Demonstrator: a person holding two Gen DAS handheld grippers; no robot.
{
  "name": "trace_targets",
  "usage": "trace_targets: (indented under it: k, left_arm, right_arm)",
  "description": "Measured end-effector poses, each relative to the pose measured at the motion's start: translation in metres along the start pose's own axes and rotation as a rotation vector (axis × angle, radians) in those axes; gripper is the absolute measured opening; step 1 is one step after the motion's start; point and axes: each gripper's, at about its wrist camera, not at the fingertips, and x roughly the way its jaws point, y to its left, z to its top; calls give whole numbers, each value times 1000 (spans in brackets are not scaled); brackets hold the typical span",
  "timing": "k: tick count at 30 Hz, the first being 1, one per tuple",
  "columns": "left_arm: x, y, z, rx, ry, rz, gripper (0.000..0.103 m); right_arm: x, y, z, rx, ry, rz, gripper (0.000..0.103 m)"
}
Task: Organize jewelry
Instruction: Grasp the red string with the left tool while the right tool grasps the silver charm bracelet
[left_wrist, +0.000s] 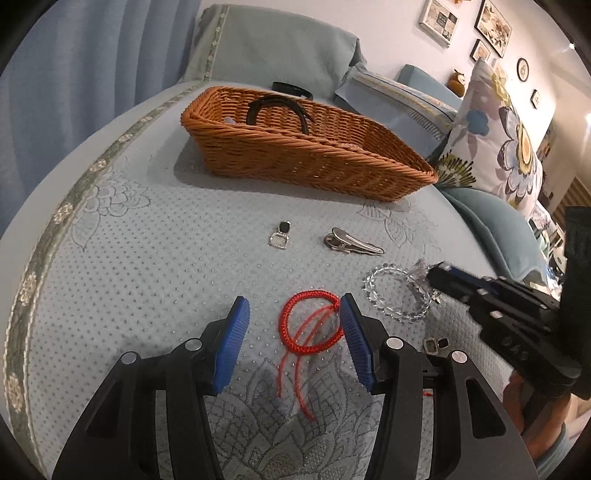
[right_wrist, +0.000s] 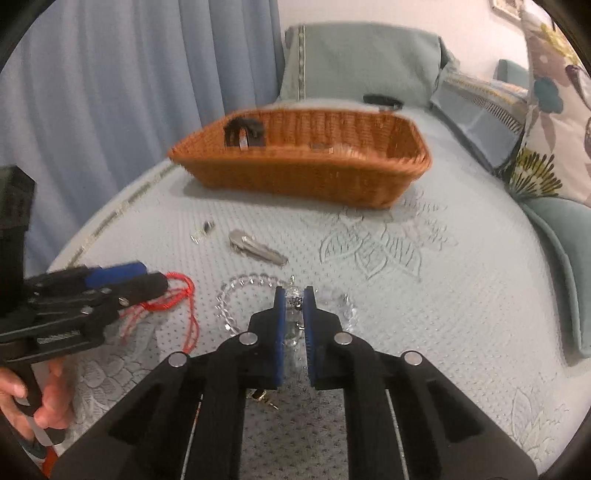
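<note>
A red cord bracelet (left_wrist: 282, 325) lies on the pale blue bedspread (left_wrist: 147, 258) between the fingers of my left gripper (left_wrist: 293, 301), which stands open; the right pad touches the loop and the left pad is well apart from it. My right gripper (right_wrist: 294, 291) is shut on a clear bead bracelet (right_wrist: 236, 291), whose beads show between the narrow blue pads. In the left wrist view the right gripper (left_wrist: 437, 271) pinches the bead bracelet (left_wrist: 388, 306) at its far side. An orange wicker basket (left_wrist: 314, 162) stands further back with a black headband (left_wrist: 277, 101) inside.
A square earring (left_wrist: 280, 236) and a silver hair clip (left_wrist: 351, 242) lie between the grippers and the basket. Another earring (left_wrist: 436, 345) lies near my right gripper. A black band (left_wrist: 291, 88) sits behind the basket. Flowered pillows (left_wrist: 491, 147) line the right side.
</note>
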Motion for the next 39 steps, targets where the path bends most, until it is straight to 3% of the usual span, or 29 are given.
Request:
trace_targets:
  k: [6, 11, 16, 20, 22, 24, 27, 29, 30, 31, 32, 34, 36, 39]
  left_arm:
    - [2, -4, -1, 30, 20, 17, 49]
    - [3, -8, -2, 63, 30, 30, 49]
    - [3, -10, -3, 96, 38, 26, 48]
    - [6, -18, -6, 133, 41, 37, 27]
    - [8, -20, -5, 136, 43, 60, 5]
    - [7, -16, -5, 122, 41, 61, 3]
    - [2, -9, -1, 94, 6, 135, 3]
    - [-1, 2, 3, 46, -1, 133, 3]
    - [-3, 6, 4, 29, -3, 130, 3]
    - [-4, 10, 6, 14, -8, 134, 3]
    - [-5, 12, 7, 7, -12, 135, 3]
    - [-7, 14, 8, -5, -16, 126, 3]
    - [-7, 14, 9, -6, -15, 118, 3]
    - [-8, 12, 6, -1, -13, 113, 3]
  right_arm:
    - [-26, -25, 1, 119, -98, 77, 8]
    - [-14, -53, -1, 219, -13, 71, 8]
    - [-16, -60, -11, 219, 14, 16, 8]
    - [-26, -61, -20, 213, -11, -31, 8]
    - [-30, -63, -22, 220, -35, -26, 8]
    - [-31, -65, -23, 225, -41, -15, 8]
    - [-26, -64, -24, 215, -15, -8, 8]
    - [-23, -62, -23, 207, 4, 1, 9]
    - [-21, -61, -24, 206, 15, 4, 10]
    - [-20, -61, -24, 208, 26, 8, 19]
    - [-17, -62, -25, 215, 42, 16, 36]
    - [-18, -63, -25, 220, 38, 2, 54]
    - [-21, -61, -24, 207, 23, 5, 54]
    - [-11, -59, -24, 198, 73, -16, 54]
